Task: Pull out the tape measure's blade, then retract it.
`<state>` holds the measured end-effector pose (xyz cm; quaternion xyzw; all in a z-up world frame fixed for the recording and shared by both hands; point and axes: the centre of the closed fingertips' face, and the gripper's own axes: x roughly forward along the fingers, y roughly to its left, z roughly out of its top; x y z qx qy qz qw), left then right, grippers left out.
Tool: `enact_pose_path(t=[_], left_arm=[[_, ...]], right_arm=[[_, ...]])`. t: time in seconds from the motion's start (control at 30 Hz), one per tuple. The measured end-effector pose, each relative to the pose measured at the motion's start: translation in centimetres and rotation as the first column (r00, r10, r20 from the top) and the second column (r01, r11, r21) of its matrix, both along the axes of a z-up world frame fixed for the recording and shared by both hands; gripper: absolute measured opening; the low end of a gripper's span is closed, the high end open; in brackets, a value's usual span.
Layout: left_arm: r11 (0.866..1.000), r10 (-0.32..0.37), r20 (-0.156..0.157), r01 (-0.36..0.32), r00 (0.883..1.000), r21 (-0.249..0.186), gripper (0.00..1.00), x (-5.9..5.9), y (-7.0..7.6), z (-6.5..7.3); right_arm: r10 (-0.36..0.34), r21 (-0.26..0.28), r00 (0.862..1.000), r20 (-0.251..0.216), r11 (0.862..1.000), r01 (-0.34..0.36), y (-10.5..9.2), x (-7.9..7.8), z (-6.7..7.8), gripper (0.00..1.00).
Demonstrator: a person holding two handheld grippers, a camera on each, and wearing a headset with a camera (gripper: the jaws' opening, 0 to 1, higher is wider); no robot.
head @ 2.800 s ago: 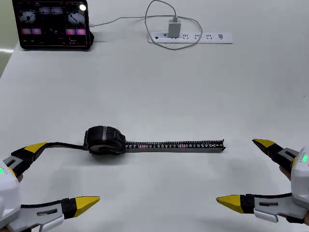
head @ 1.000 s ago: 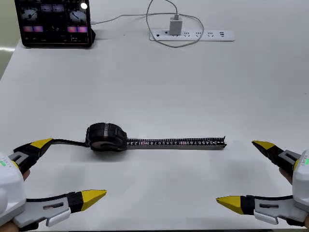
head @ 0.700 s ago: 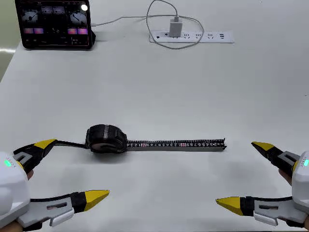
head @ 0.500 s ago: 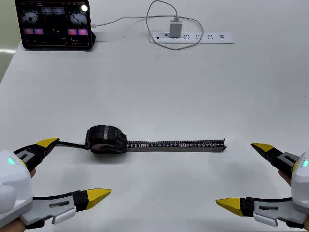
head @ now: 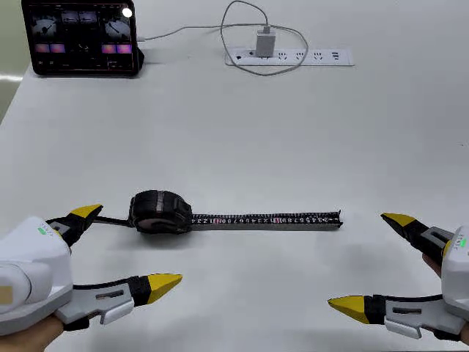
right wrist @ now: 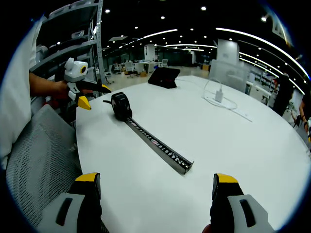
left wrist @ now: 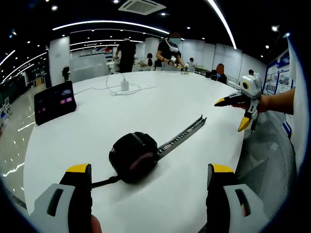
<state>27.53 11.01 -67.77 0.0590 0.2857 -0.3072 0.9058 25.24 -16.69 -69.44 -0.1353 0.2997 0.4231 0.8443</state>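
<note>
Near edge of table [head: 242, 132]: got left gripper [head: 132, 246] by left corner, jaws spread wide, empty; same for right gripper [head: 368, 260] by right corner. Just past left gripper, tape measure [head: 160, 213] lying mid-table, blade [head: 267, 219] pulled out toward right edge. Far edge: tablet [head: 80, 37] at left corner, power strip [head: 289, 56] mid-edge

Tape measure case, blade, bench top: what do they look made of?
Case: matte black with a ribbed-looking rim, probably rubber-clad plastic.
Blade: thin dark strip with printed pale marks, lying straight, likely painted steel.
Bench top: smooth, even white, no grain; laminate or coated board, cannot tell which.
</note>
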Motion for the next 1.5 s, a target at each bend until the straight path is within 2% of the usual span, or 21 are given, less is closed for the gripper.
enact_pose_path(t=[0.33,0.57,0.93,1.07,1.5], left_arm=[[0.999,0.028,-0.01,-0.028,1.0,-0.018,0.95,1.2,-1.1,-0.6],[0.997,0.057,-0.035,-0.059,0.998,-0.043,0.95,2.0,-1.6,-1.1],[0.996,0.072,-0.058,-0.075,0.996,-0.055,0.92,2.2,-1.8,-1.9],[0.994,0.072,-0.067,-0.077,0.995,-0.074,0.92,2.1,-2.2,-1.9],[0.993,0.091,-0.064,-0.096,0.994,-0.072,0.89,2.2,-2.3,-2.2]], right_arm=[[0.006,0.001,1.0,-0.002,1.0,-0.006,0.1,0.2,-0.1,0.94],[0.016,0.001,1.0,0.002,1.0,-0.016,0.3,0.7,-0.1,0.94],[0.018,-0.002,1.0,0.008,1.0,-0.018,0.0,1.3,0.0,0.94],[0.017,-0.001,1.0,0.007,1.0,-0.017,-0.1,1.4,0.0,0.94],[0.012,0.003,1.0,0.007,1.0,-0.012,-0.2,1.4,0.1,0.92]])
